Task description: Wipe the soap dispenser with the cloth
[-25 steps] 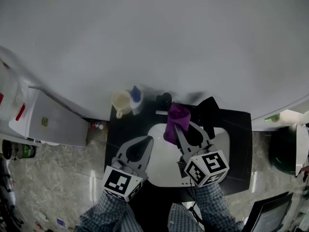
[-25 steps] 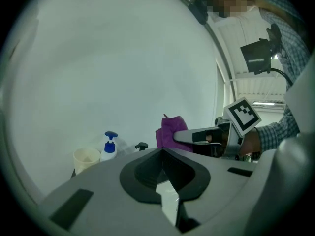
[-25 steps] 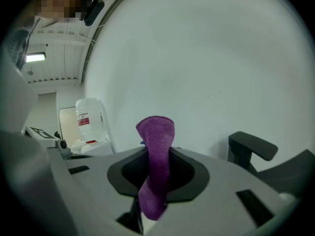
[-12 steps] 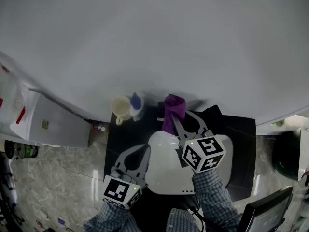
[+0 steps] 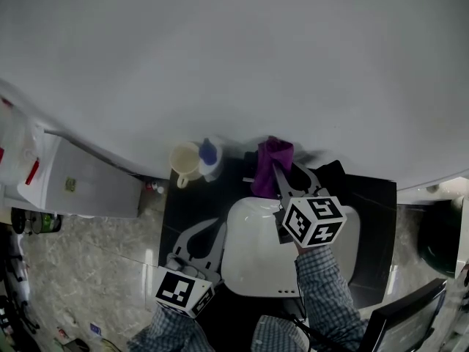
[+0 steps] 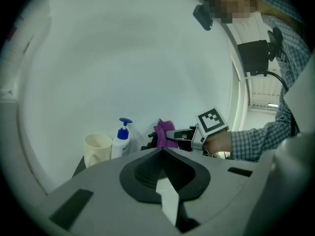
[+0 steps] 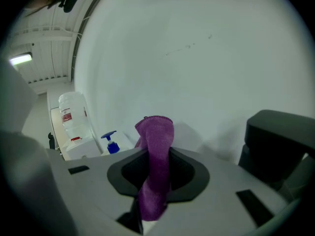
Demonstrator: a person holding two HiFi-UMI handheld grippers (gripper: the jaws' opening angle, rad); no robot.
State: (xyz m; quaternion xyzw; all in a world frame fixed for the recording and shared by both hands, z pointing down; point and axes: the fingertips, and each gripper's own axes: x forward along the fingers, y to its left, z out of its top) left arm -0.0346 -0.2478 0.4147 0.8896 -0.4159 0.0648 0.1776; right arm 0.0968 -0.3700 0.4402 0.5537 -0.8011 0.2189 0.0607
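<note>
The soap dispenser [image 5: 209, 155], a white bottle with a blue pump, stands at the back left of the black counter next to a cream cup [image 5: 184, 164]. It also shows in the left gripper view as the dispenser [image 6: 121, 139], and in the right gripper view only as its blue pump [image 7: 110, 142]. My right gripper [image 5: 273, 170] is shut on a purple cloth [image 5: 270, 163] that stands up out of the jaws, right of the dispenser and apart from it. The cloth [image 7: 155, 156] fills the right gripper [image 7: 158, 150]. My left gripper [image 5: 218, 224] is shut and holds nothing, at the sink's near left.
A white sink [image 5: 253, 262] is set in the black counter [image 5: 179, 200] against a pale wall. A dark bulky object [image 5: 326, 173] lies at the back right. A white cabinet [image 5: 84, 185] stands to the left, a screen [image 5: 407, 321] at the lower right.
My right gripper has carried the purple cloth away from me, from over the sink to the back of the counter near the wall. The left gripper stayed low at the sink's near left.
</note>
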